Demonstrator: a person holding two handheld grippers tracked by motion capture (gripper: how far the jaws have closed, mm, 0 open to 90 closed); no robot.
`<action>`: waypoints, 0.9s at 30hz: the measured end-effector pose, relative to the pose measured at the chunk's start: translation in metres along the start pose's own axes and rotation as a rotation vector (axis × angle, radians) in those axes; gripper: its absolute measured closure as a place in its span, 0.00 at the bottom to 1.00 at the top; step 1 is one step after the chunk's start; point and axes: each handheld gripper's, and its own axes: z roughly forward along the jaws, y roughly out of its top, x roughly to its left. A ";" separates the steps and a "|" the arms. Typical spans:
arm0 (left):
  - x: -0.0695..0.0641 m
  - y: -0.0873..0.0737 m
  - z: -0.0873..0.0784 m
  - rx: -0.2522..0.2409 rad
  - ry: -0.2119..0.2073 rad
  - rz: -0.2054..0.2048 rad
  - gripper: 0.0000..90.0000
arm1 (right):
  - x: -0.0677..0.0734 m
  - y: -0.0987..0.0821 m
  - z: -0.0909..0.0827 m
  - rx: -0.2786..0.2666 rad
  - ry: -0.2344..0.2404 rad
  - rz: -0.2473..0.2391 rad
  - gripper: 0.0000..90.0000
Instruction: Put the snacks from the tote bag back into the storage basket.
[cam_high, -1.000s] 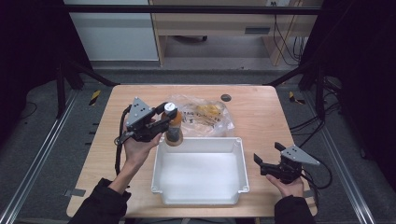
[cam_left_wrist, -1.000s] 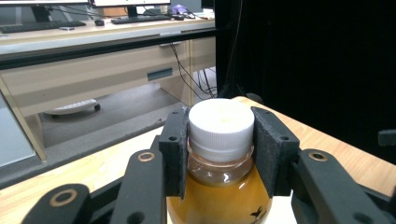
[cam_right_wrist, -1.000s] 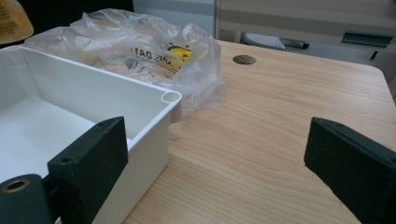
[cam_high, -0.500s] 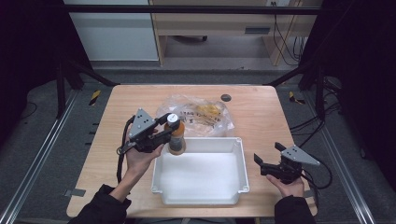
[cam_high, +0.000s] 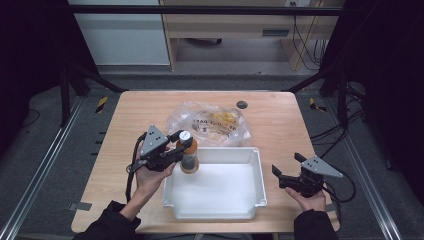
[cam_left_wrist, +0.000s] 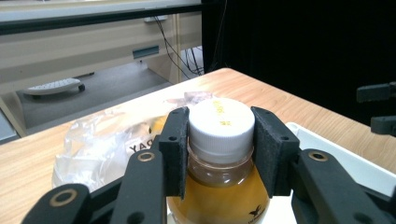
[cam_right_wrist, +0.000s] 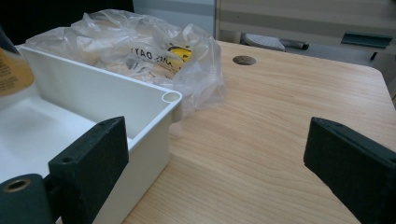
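My left gripper is shut on the neck of a small bottle of amber liquid with a white cap. It holds the bottle upright over the far left corner of a white tray. The bottle's side shows at the left edge of the right gripper view. My right gripper stands open just right of the tray, low over the table, with nothing between its pads.
A crumpled clear plastic bag with yellow contents lies just behind the tray. A dark round grommet sits in the table near its far edge. Bare wood lies to the left and right of the tray.
My left gripper has carried the bottle toward me and rightward, from beside the bag to over the tray's far left corner. The right gripper has stayed put.
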 end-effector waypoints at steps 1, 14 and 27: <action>-0.001 -0.004 0.001 0.010 0.002 -0.002 0.66 | 0.000 0.000 0.000 0.000 0.000 0.001 0.08; -0.002 -0.023 0.002 0.051 0.014 -0.003 0.66 | 0.001 0.000 0.000 0.003 0.003 -0.004 0.08; -0.002 -0.036 0.006 0.099 0.017 -0.015 0.66 | 0.001 -0.001 0.000 0.003 0.002 -0.007 0.08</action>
